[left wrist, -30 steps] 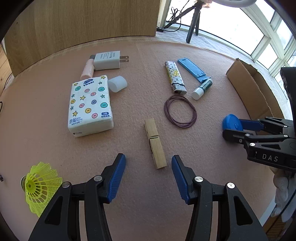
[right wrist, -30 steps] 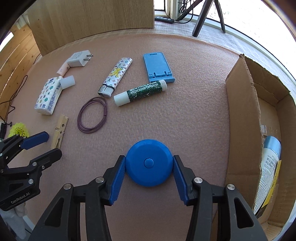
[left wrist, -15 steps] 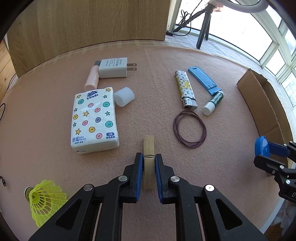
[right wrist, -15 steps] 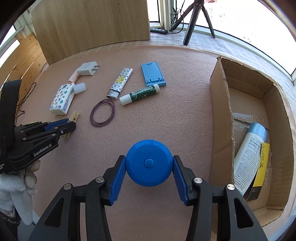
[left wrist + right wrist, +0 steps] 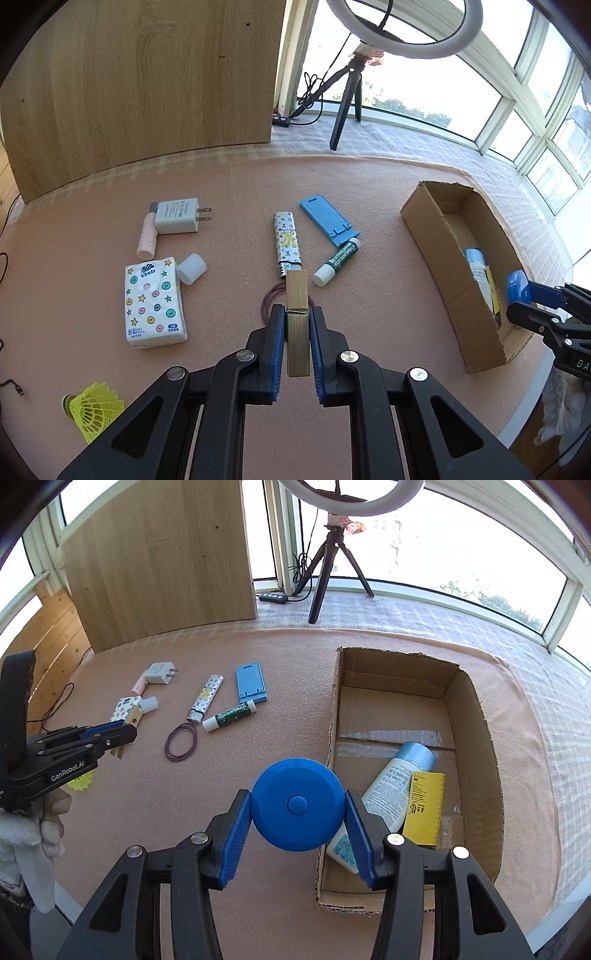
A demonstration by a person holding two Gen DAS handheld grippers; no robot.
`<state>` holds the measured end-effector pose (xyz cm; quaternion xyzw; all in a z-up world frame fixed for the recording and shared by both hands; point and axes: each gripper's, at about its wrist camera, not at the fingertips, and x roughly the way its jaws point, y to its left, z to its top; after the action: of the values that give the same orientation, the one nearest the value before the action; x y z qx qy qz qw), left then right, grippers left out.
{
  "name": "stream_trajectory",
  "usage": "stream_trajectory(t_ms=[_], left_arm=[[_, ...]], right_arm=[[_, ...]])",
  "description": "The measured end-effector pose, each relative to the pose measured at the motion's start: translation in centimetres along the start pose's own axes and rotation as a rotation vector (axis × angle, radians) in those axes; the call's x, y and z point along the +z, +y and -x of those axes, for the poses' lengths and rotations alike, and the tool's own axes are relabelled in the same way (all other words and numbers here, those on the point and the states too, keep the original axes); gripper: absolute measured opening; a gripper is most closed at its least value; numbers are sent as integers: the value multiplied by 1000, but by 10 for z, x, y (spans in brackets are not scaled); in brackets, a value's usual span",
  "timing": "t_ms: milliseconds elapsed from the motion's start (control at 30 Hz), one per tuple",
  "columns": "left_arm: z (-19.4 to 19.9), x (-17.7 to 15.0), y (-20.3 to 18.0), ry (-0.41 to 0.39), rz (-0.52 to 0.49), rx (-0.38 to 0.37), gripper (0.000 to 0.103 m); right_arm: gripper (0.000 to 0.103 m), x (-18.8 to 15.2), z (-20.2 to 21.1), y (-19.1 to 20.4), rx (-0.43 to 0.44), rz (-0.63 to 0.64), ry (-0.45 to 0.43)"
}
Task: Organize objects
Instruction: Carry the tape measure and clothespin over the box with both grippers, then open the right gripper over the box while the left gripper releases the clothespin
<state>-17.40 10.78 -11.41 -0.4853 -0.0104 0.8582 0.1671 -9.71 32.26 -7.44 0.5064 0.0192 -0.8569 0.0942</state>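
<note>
Gripping a wooden clothespin [image 5: 297, 325], the left tongs [image 5: 297, 354] point steeply downward.

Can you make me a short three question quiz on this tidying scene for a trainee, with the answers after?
1. True or false: the cardboard box has nothing in it.
2. What does the left gripper hold: A a lighter, B a wooden clothespin, C a hair tie?
3. Fill in: the right gripper grips a round ____ disc.

Key:
1. False; a white bottle and a yellow pack lie inside.
2. B
3. blue
</note>
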Motion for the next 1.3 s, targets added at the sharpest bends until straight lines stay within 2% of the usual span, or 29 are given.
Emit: stream_trajectory(t_ms=[300,633,967,1300], left_arm=[[-4,43,-85,-46,-119,-100,14],[-44,72,-175,-28,-216,-175,14],[-96,84,-213,46,-264,-175,14],[-118,85,-232,86,-303,-184,14]], right_arm=[[46,-10,29,-59,-87,-65,-40],[46,-30,18,-102,-125,-129,-8],[46,-35,6,-105,-162,-146,-17],[46,-32,1,-111,-180,-152,-29]])
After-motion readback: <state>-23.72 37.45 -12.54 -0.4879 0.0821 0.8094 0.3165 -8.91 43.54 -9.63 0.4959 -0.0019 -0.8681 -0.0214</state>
